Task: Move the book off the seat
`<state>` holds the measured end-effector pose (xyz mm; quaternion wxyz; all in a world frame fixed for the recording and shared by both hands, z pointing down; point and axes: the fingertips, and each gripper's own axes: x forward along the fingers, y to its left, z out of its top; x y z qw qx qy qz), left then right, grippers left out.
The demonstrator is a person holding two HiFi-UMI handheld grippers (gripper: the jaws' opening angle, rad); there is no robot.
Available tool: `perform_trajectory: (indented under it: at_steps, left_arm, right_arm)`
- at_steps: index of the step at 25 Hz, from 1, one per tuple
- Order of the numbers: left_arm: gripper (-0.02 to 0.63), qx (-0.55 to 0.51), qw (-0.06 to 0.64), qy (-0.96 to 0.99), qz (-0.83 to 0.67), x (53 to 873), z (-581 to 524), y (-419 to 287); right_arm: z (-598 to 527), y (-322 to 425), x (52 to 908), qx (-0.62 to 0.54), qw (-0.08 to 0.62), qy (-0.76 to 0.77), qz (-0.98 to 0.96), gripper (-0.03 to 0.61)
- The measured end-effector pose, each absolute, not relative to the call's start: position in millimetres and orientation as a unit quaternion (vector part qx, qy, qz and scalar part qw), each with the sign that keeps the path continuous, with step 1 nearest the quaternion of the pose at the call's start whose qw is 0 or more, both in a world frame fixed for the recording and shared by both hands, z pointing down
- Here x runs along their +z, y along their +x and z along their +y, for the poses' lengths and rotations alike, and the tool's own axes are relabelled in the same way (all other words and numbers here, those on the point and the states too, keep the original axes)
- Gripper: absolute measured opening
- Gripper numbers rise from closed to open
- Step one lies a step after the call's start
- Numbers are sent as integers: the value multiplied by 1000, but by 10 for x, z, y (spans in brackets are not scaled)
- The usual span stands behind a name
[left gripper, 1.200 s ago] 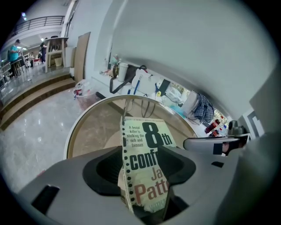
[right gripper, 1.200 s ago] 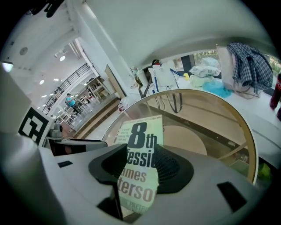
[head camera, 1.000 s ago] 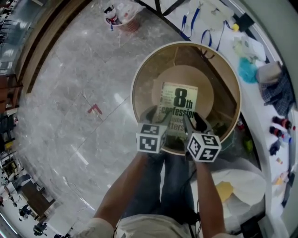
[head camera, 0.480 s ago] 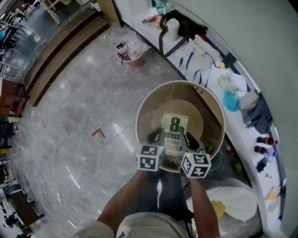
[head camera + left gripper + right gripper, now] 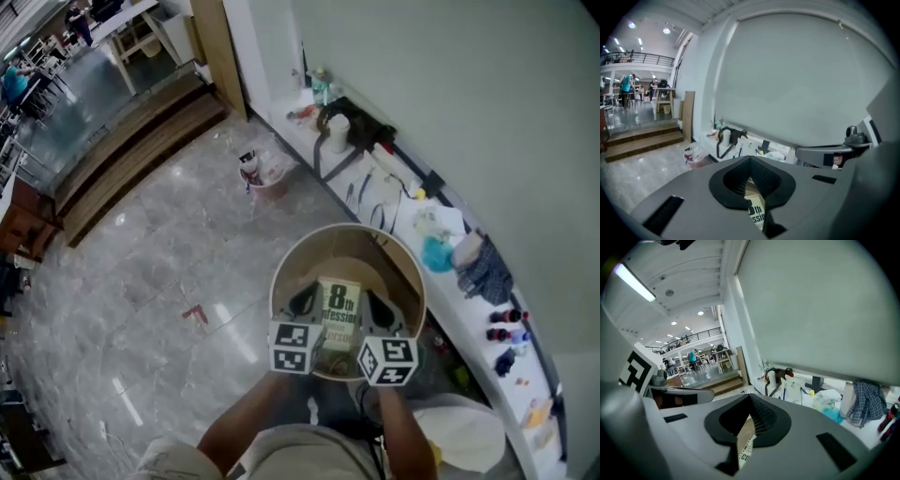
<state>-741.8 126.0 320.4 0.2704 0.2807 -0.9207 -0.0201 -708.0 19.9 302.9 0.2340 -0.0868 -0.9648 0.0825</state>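
Jaws of both tools have just been closing: L tool (image 5: pixel 302 302) & R tool (image 5: pixel 378 309) each now clamp a side edge of the book (image 5: pixel 339 314). Book looks raised vs. a sec ago but hangs over the seat (image 5: pixel 281 281); needs carrying clear.

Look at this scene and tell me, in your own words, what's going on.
A person grips the book from both sides, the left gripper and the right gripper each having just closed its jaws on an edge. The book is held over the round seat, not yet carried clear of it.
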Motion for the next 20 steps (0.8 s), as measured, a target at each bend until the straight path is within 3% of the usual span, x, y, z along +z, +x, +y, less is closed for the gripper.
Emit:
perform_trajectory:
  at_steps: [13,20]
  left_arm:
    - [3,19,16,268,-963,1050,1120,-7581]
    - [2,33,-41,256,-965,532,1162,-7525]
  right_arm:
    - [6,-7186,1095,-43,36,-79,-995,6]
    - [225,-7131,519,-39,-25,-114,-992,6]
